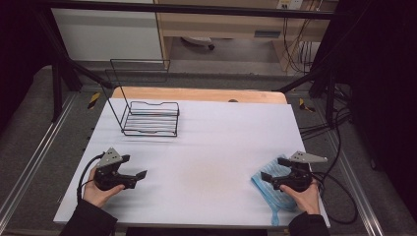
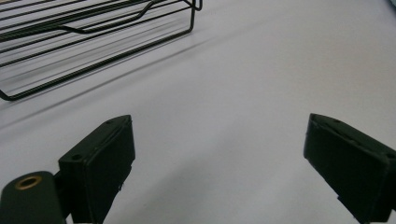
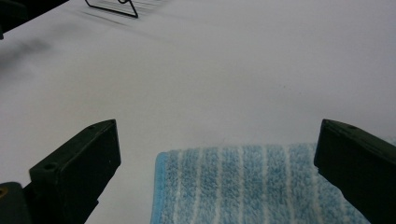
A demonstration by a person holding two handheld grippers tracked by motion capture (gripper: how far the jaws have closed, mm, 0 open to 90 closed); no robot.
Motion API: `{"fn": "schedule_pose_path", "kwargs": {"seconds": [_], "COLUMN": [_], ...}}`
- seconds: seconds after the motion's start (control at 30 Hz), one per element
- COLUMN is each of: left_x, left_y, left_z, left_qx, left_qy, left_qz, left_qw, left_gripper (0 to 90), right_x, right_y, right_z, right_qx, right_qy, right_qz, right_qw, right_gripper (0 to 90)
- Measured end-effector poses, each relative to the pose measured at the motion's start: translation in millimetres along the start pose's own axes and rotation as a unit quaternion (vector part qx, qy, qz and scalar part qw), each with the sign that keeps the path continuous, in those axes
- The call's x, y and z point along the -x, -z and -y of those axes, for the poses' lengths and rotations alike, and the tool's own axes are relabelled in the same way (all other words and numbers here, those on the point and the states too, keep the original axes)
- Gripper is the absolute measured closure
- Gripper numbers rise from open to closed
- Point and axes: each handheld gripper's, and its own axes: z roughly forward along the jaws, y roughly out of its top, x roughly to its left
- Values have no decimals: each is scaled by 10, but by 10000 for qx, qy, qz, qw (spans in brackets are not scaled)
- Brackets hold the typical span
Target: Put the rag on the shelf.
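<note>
The blue striped towel (image 1: 275,189) lies flat on the table (image 1: 206,162) at about 4 o'clock, partly under the right hand-held gripper (image 1: 268,178), whose jaws are spread and empty above its near hem. The left hand-held gripper (image 1: 136,169), at 8 o'clock, is likewise spread and empty. The wire rack (image 1: 150,118) stands at 11 o'clock.

The towel is probably soft, light terry: it will sag and fold. Pinch a corner or hem edge, where the cloth looks doubled.

My left tool (image 1: 134,168): black body, grey three-cornered top plate, black cable, flat black jaws with screw holes, one brass-ringed hole. My right tool (image 1: 269,176): same build. Dark sleeves (image 1: 88,221) on both arms.
</note>
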Motion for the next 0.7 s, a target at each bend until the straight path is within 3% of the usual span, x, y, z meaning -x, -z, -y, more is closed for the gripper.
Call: {"fn": "schedule_pose_path", "kwargs": {"seconds": [0.4, 0.7], "left_x": [-16, -6], "left_y": [8, 12], "left_z": [27, 23], "left_qx": [1, 15], "left_qy": [23, 38], "left_qz": [-23, -52], "left_qw": [10000, 10000], "left_gripper": [85, 88], "right_x": [-120, -251], "right_y": [12, -38], "right_z": [-39, 6], "right_qx": [-209, -711], "right_qy": [128, 379], "right_qz": [141, 84], "right_qw": [9996, 9967], "right_gripper": [67, 317]}}
